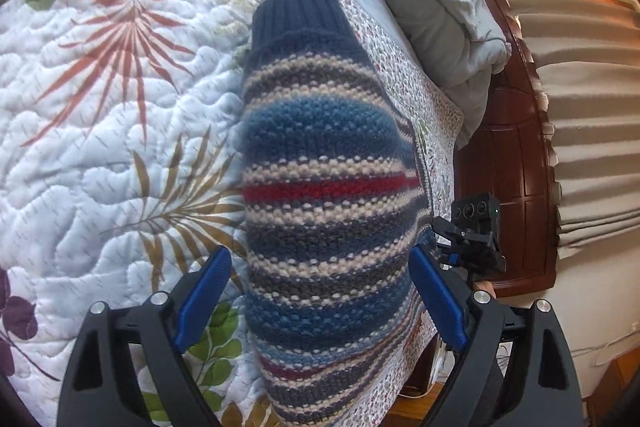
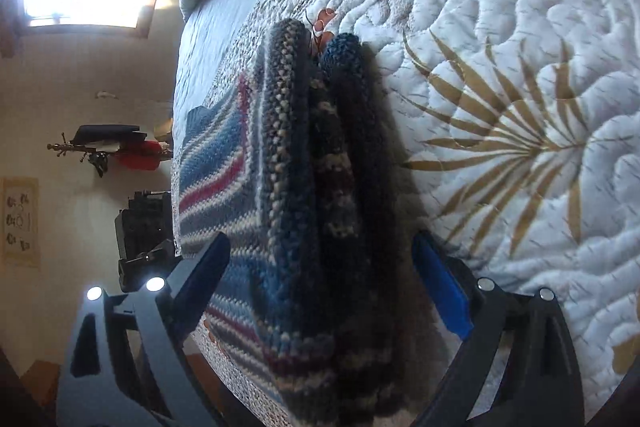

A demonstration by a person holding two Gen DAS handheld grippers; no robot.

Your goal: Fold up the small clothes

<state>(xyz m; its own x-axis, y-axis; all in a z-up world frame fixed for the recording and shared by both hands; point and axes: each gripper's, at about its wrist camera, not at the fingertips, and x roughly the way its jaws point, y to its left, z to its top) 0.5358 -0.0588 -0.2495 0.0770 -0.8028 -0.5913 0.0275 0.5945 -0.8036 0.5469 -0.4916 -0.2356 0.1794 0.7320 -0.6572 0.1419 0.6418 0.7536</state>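
— How many pieces do you see?

— I count one striped knit sweater [image 1: 320,195] on the bed's quilt [image 1: 100,115], and two grippers.

— Its long axis?

— From the left view it runs six to twelve o'clock, navy ribbed cuff at twelve.

— Jaws?

— Left gripper [image 1: 320,299] and right gripper [image 2: 320,287] both released, straddling the knit, pads clear.

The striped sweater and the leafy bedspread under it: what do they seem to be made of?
The striped knitted sweater looks like chunky wool or acrylic yarn, matte and bumpy, with a ribbed navy cuff. The white leaf-printed bedspread seems to be quilted cotton or a similar fabric: puffy wavy stitch lines, soft and dull.
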